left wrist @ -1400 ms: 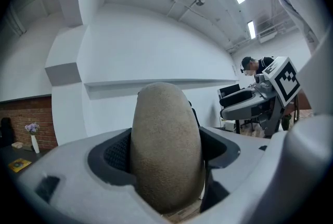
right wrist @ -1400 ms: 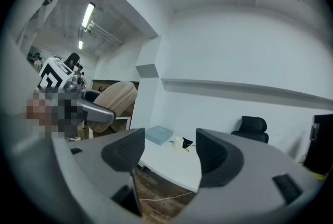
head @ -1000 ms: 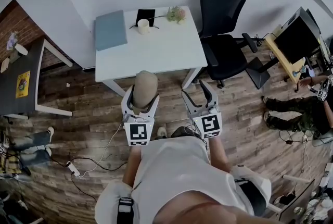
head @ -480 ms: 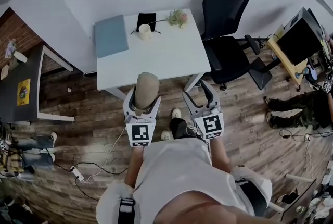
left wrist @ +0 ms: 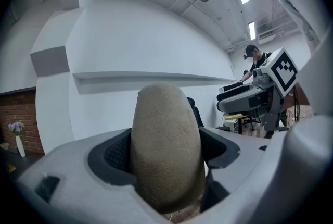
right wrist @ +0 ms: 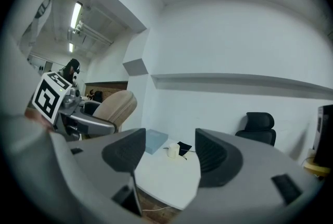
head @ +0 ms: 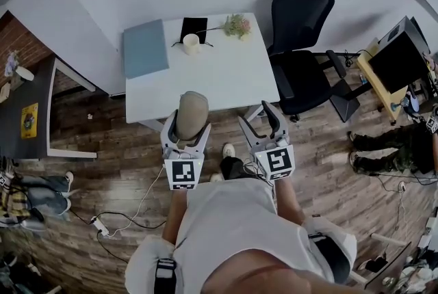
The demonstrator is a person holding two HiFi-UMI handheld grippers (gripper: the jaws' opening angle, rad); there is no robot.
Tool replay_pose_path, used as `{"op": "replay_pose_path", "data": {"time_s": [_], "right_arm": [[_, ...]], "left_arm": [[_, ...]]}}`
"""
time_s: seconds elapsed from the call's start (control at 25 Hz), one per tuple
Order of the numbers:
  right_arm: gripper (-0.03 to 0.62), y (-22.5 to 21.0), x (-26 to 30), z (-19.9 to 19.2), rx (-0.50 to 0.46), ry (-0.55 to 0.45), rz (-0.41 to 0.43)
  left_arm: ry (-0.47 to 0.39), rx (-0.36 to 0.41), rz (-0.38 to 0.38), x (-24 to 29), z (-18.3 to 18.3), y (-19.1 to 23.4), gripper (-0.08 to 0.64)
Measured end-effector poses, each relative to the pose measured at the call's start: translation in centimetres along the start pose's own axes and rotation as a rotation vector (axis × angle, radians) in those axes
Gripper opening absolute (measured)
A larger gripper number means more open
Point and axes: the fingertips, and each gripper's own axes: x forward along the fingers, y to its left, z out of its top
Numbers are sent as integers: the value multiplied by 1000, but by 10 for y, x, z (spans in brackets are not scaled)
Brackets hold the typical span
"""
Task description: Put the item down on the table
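Observation:
A tan, oval, felt-like item (head: pixel 191 113) stands upright between the jaws of my left gripper (head: pixel 185 132), which is shut on it; it fills the middle of the left gripper view (left wrist: pixel 165 150). In the head view it hangs over the near edge of the white table (head: pixel 226 77). My right gripper (head: pixel 260 123) is open and holds nothing, level with the left one, just off the table's near right corner. The right gripper view looks over the table (right wrist: pixel 169 171) between the jaws and shows the tan item (right wrist: pixel 115 105) at its left.
On the table's far side lie a grey-blue book (head: pixel 144 48), a small white cup (head: pixel 191 44), a black pouch (head: pixel 193 27) and a flower sprig (head: pixel 236 25). A black office chair (head: pixel 301 46) stands right of the table. A dark table (head: pixel 27 111) sits at left, cables on the wooden floor.
The view has shifted a little toward the table; both grippers sit slightly nearer its front edge. The left still grips the tan item and the right stays open.

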Motion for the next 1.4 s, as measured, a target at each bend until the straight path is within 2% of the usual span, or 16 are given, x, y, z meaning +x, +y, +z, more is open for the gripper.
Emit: {"op": "replay_pose_path", "data": {"time_s": [0.68,1.4], "right_arm": [[296,-66,60,-4,10,6,38],[285,-130,106,-4,7,-21,113]], "left_arm": [[19,-6,56,80,16,17,385],[29,38,139,146,33,21,383]]}}
